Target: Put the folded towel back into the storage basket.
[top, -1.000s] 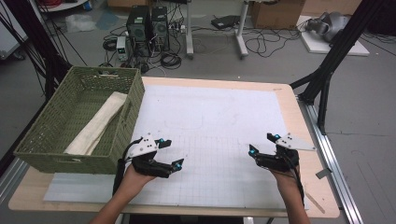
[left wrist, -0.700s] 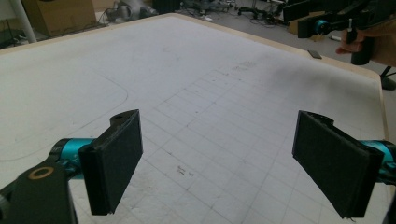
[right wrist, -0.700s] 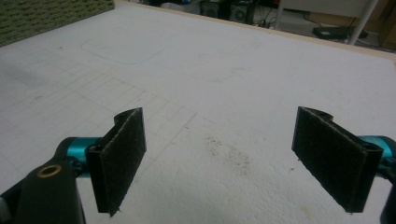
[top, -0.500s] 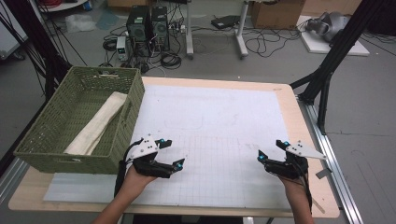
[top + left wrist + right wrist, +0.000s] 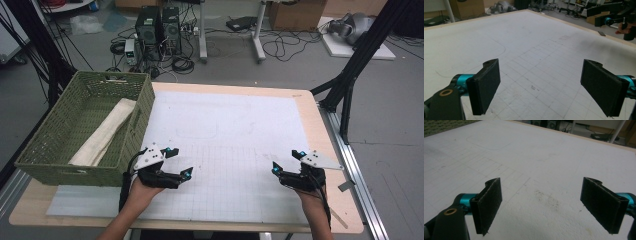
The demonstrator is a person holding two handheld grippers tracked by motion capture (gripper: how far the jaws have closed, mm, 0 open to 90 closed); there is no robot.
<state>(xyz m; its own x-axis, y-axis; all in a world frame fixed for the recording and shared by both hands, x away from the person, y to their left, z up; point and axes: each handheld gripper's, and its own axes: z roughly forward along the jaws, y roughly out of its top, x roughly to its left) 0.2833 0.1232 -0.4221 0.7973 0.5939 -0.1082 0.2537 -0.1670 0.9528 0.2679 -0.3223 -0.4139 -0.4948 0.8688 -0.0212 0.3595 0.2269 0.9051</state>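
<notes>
- Table point(image 5: 320, 115): light wood top, covered almost wholly by a white mat point(image 5: 225, 135) printed with a faint grid on its near half and a faint rounded outline toward the far side.
- Left gripper point(image 5: 179, 162): held in the person's left hand point(image 5: 140, 192) at the near left of the mat, just beside the basket's near right corner. In the left gripper view its two black jaws stand wide apart, with nothing between them but bare gridded mat.
- Right gripper point(image 5: 288, 162): held in the right hand point(image 5: 312, 200) at the near right of the mat, well apart from the left one. Jaws likewise spread wide and empty; a smudge of dark specks point(image 5: 547, 198) lies on the mat just beyond them.
- Basket point(image 5: 35, 155): green woven, rectangular, at the left edge of the table, partly over the mat's left margin.
- Cloth point(image 5: 102, 135): pale, rolled or folded long, lying lengthwise inside the basket, against its right wall.
- Floor beyond the far edge: two dark computer towers point(image 5: 157, 25), tangled cables point(image 5: 280, 47), a cardboard box point(image 5: 295, 12).
- Black frame struts point(image 5: 355, 65): rising at the right of the table; more at the far left.
- Nothing lies between either gripper and the open mat ahead.
</notes>
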